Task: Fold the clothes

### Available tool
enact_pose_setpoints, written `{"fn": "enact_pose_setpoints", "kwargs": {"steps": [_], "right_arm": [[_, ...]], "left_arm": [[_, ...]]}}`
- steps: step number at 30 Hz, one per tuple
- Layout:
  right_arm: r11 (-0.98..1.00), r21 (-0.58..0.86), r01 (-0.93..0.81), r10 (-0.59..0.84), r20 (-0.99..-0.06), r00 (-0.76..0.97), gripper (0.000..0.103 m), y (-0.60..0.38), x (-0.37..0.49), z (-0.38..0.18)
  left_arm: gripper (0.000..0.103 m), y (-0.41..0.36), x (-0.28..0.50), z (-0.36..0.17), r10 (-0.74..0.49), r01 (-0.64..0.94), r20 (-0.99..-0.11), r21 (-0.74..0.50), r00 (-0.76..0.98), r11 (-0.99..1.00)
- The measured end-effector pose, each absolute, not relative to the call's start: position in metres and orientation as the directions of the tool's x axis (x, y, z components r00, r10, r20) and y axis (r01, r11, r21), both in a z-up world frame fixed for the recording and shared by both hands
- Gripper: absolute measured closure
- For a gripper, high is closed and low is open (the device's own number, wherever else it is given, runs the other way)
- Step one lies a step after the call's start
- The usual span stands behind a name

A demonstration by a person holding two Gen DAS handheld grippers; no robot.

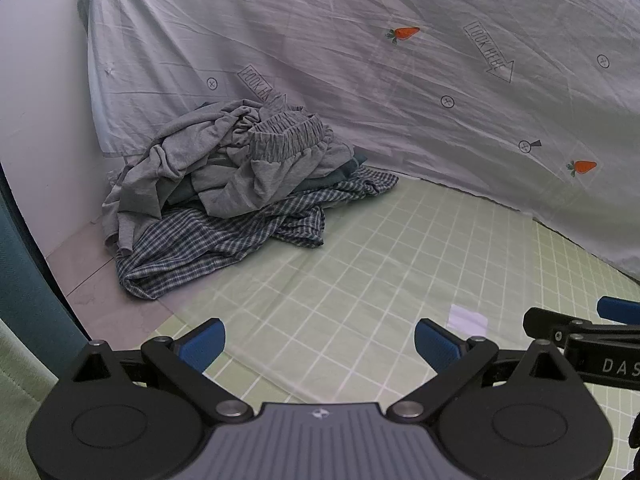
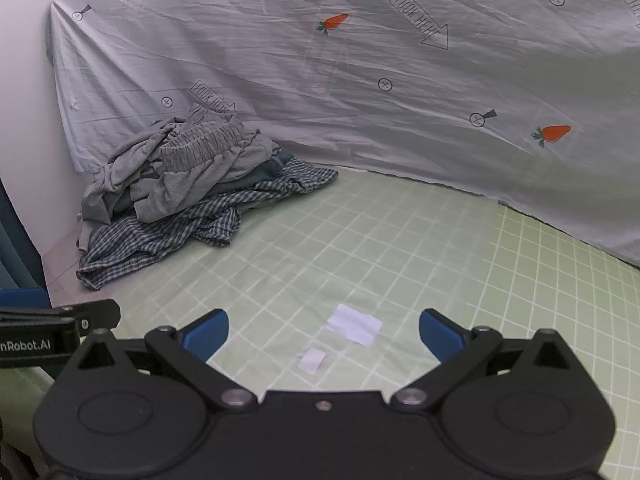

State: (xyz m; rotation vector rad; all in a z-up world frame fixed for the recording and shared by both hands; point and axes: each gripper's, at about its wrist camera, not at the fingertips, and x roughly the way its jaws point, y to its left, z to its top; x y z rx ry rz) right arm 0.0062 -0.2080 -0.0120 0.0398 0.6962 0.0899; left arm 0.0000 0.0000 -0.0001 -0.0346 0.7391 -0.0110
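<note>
A heap of crumpled clothes lies at the far left of the green checked mat (image 1: pixel 360 264). On top is a grey garment with an elastic waistband (image 1: pixel 248 152) (image 2: pixel 200 152), under it a dark blue piece (image 1: pixel 344 170), and at the bottom a blue plaid shirt (image 1: pixel 224 240) (image 2: pixel 168 236). My left gripper (image 1: pixel 320 346) is open above the mat's near part, well short of the heap, nothing between its blue pads. My right gripper (image 2: pixel 324 336) is open too, beside the left one, hovering over two white tape patches (image 2: pixel 354 324).
A wrinkled pale sheet with carrots and arrow prints (image 1: pixel 400 80) (image 2: pixel 360 80) hangs as a backdrop right behind the mat. A white wall (image 1: pixel 36 120) and a strip of bare tabletop (image 1: pixel 92 276) lie left of the heap. The right gripper's finger shows at the left wrist view's right edge (image 1: pixel 580 332).
</note>
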Motion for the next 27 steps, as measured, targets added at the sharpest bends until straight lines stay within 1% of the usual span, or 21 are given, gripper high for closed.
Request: {"fn": "enact_pose_setpoints", "kwargs": {"steps": [27], "right_arm": [[0.996, 0.061, -0.064, 0.088, -0.642, 0.762, 0.000, -0.2111, 0.0070, -0.0155]], "left_arm": [[0.003, -0.0017, 0.0022, -0.0044, -0.022, -0.003, -0.681, -0.035, 0.732, 0.999]]}}
